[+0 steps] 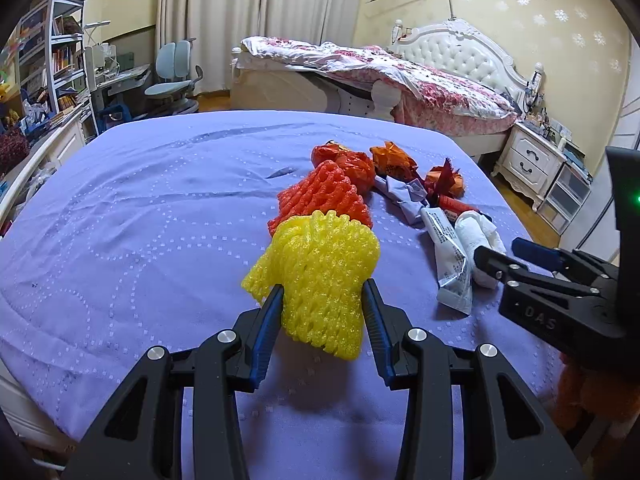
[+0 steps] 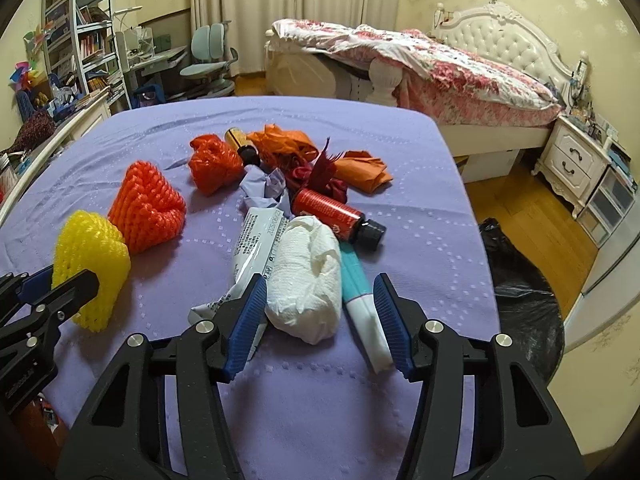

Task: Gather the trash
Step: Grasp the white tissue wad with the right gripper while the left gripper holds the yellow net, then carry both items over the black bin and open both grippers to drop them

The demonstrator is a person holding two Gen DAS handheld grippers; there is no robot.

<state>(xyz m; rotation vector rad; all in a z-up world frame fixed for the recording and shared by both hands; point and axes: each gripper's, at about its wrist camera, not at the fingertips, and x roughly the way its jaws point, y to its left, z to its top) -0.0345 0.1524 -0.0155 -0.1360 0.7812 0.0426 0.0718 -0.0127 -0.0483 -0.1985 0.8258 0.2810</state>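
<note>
A: Left side first. Left gripper [image 1: 323, 300]: jaws spread, one on each side of the yellow foam net [image 1: 320, 280]. The blue pads look to be at the net's flanks, but I cannot tell whether they press it.

B: Noted. The net lies on the purple bedsheet [image 1: 140, 220]. In the right wrist view the net [image 2: 90, 268] is at the far left, with the left gripper's tips just in front of it.

A: Next along: orange foam net [image 2: 146, 212], just behind and touching the yellow one. Behind that, a crumpled red plastic bag [image 2: 214, 166].

B: Centre of the pile: a small gold-and-black bottle [image 2: 242, 146], crumpled lilac paper [image 2: 264, 188], a flattened white tube with printed text [image 2: 256, 240].

A: Right gripper [image 2: 320, 304]: jaws released, wide apart. Between them sits a white paper wad [image 2: 310, 280], and beside it a teal-and-white tube [image 2: 362, 292], close to the right pad. Neither item is gripped.

B: Behind the wad: red bottle with black cap [image 2: 332, 212], lying on its side, cap pointing right. Orange wrapper [image 2: 360, 172] and dark red scraps behind it.

A: Far right, off the bed: black trash bag [image 2: 520, 292] on the wooden floor [image 2: 560, 220].
</note>
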